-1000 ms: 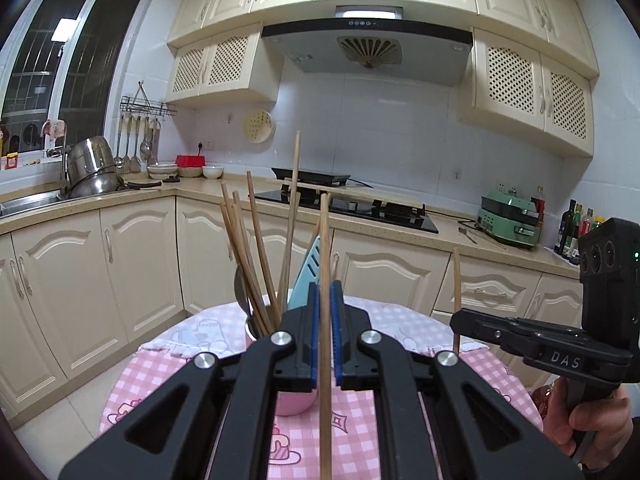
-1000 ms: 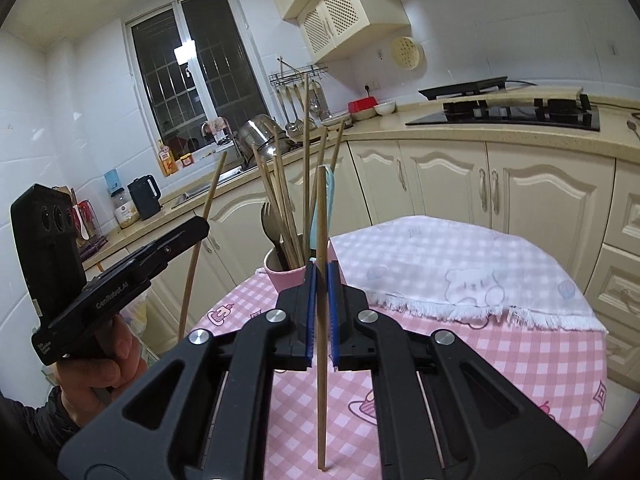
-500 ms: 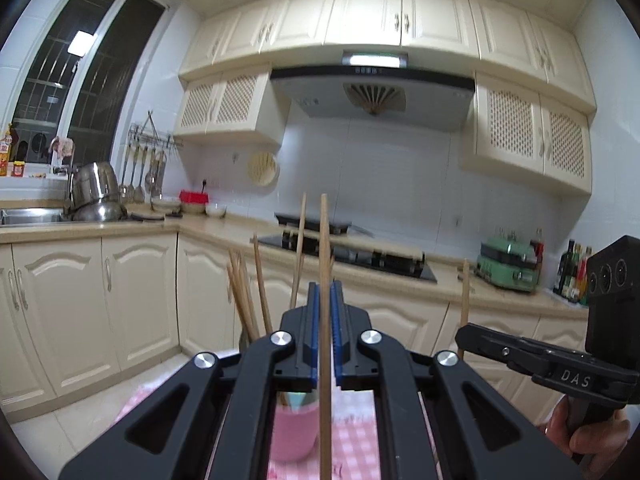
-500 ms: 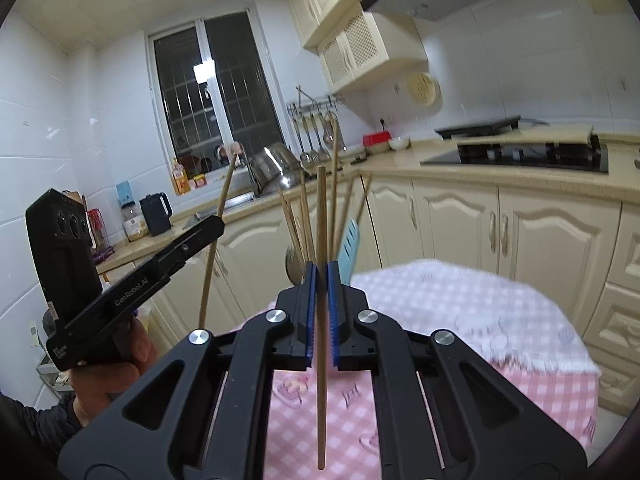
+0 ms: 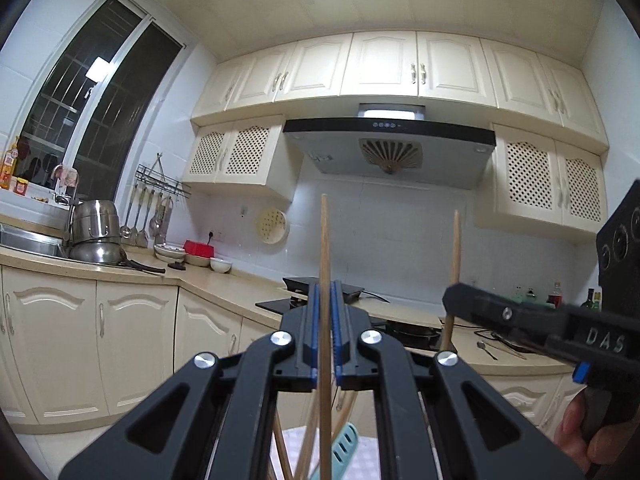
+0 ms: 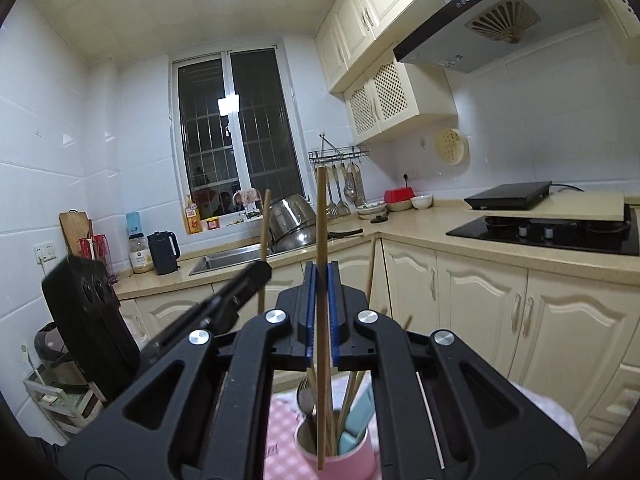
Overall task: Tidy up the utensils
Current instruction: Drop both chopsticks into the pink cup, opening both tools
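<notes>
**Chopsticks raised over the pink cup**

We are clenching one upright chopstick in each gripper: left gripper (image 5: 325,320) on its chopstick (image 5: 324,248), right gripper (image 6: 321,308) on its own (image 6: 321,220). Only the right view is showing the pink cup (image 6: 340,456) with its utensils below; the left view is showing just stick tops.

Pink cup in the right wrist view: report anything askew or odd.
Nothing damaged or spilled. The pink cup stands upright; its utensils splay at loose angles. The right gripper holds one chopstick upright above it.
</notes>
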Available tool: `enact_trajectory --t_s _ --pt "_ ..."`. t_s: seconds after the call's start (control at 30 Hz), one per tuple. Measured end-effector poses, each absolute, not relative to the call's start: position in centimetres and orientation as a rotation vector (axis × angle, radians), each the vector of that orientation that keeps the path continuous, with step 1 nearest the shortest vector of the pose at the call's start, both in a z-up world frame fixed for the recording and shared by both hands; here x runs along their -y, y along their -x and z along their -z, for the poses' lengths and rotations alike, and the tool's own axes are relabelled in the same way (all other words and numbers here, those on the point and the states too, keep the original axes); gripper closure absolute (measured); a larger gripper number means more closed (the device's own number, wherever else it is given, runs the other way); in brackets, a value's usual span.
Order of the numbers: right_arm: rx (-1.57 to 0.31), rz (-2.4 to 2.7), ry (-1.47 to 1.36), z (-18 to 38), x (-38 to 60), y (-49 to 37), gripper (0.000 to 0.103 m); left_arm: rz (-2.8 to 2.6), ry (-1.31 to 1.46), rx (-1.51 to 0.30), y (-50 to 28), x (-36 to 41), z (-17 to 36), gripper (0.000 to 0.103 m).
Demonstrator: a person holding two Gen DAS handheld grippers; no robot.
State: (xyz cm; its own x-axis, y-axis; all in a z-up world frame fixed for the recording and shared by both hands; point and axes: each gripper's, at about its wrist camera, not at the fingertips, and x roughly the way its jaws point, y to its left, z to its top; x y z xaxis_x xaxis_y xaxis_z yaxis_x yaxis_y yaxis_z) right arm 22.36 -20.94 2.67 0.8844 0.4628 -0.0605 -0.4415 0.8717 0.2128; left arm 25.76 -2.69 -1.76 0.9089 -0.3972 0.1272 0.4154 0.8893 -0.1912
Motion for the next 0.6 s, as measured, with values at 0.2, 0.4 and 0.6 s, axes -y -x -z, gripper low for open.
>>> enact_trajectory --t_s 0.2,0.4,0.6 --pt "-0.131 -0.484 -0.192 -1.2 20.7 -25.0 0.097 0.41 0.23 0.054 -29.1 3.3 3.8 0.098" --pt "-0.191 -0.494 -0.184 1.3 20.2 -26.7 0.097 0.396 0.217 0.022 -30.6 3.6 6.2 0.098" --pt "-0.259 -0.492 -0.182 2.5 20.0 -27.1 0.095 0.393 0.196 -0.006 -30.6 3.3 7.4 0.089"
